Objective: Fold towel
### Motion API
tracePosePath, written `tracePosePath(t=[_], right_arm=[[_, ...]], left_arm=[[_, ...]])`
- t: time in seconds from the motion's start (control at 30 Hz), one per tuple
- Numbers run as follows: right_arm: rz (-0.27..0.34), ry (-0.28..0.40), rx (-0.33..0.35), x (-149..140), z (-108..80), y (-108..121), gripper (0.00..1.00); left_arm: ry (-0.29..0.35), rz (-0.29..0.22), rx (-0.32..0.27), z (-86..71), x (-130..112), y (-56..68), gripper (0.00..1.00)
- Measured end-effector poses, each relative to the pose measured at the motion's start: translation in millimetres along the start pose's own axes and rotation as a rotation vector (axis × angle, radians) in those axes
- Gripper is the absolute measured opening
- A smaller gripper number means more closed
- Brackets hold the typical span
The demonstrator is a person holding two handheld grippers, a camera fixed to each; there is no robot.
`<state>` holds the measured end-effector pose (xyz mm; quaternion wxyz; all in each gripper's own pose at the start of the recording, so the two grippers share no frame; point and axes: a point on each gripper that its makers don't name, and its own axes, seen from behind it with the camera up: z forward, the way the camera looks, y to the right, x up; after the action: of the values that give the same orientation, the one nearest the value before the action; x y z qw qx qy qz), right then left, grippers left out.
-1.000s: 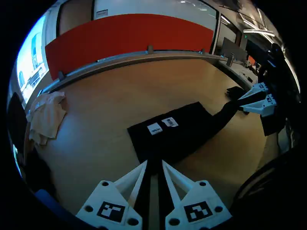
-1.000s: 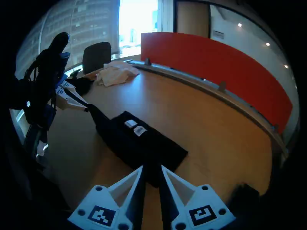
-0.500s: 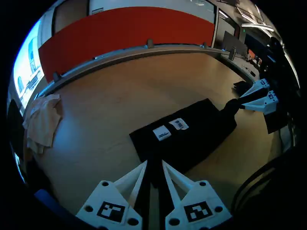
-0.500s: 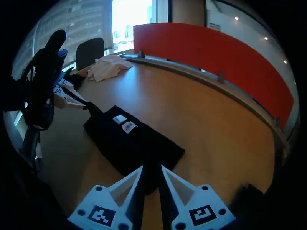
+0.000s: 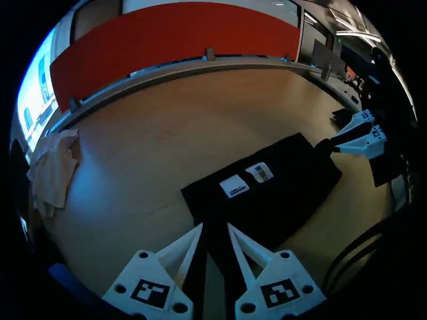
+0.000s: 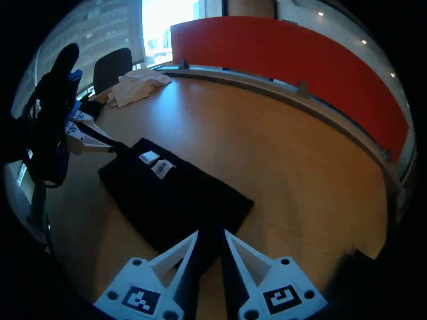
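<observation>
Black towel (image 5: 277, 197) ends pinched by left gripper (image 5: 215, 229) and right gripper (image 6: 210, 234).

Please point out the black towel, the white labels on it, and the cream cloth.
black towel (image 5: 291, 184): left gripper view, its flat middle.
white labels (image 5: 234, 186): left gripper view, the nearer label.
cream cloth (image 6: 136, 85): right gripper view, middle of the heap.

— What colour's the towel (image 5: 277, 197)?
— Plain black, with 2 white labels (image 5: 235, 186) printed dark
— The table (image 5: 160, 133)?
— Warm tan wood; the screen (image 5: 171, 37) is red, the cloth (image 5: 50, 170) cream
— And the left gripper (image 5: 215, 228), right gripper (image 6: 210, 233)?
— White, each with 2 black-and-white square markers
</observation>
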<state>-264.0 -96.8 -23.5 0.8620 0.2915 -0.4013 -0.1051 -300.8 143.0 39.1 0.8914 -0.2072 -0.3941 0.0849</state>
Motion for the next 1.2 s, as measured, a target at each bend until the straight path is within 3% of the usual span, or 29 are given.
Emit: tracePosePath(t=[0.23,0.63,0.77,0.8,0.9,1.2], right_arm=[[0.005,-0.007,-0.029,1.1,12.4,5.5,0.24],[-0.016,-0.033,-0.101,-1.9,22.0,23.7,0.37],[-0.026,-0.042,-0.129,-2.6,23.8,31.3,0.49],[-0.028,-0.043,-0.135,-2.3,24.0,32.8,0.52],[-0.035,-0.041,-0.153,-0.5,24.4,37.1,0.60],[-0.034,-0.024,-0.203,7.3,22.5,49.5,0.62]], left_arm=[[-0.005,0.037,0.035,11.9,0.9,-10.2,0.24],[-0.009,0.062,0.081,23.6,2.2,-25.2,0.41],[-0.006,0.071,0.098,25.1,4.2,-30.6,0.43],[-0.004,0.072,0.102,24.9,5.2,-32.1,0.48],[0.004,0.070,0.114,22.9,9.1,-36.3,0.57],[0.011,0.031,0.108,17.2,12.7,-41.3,0.69]])
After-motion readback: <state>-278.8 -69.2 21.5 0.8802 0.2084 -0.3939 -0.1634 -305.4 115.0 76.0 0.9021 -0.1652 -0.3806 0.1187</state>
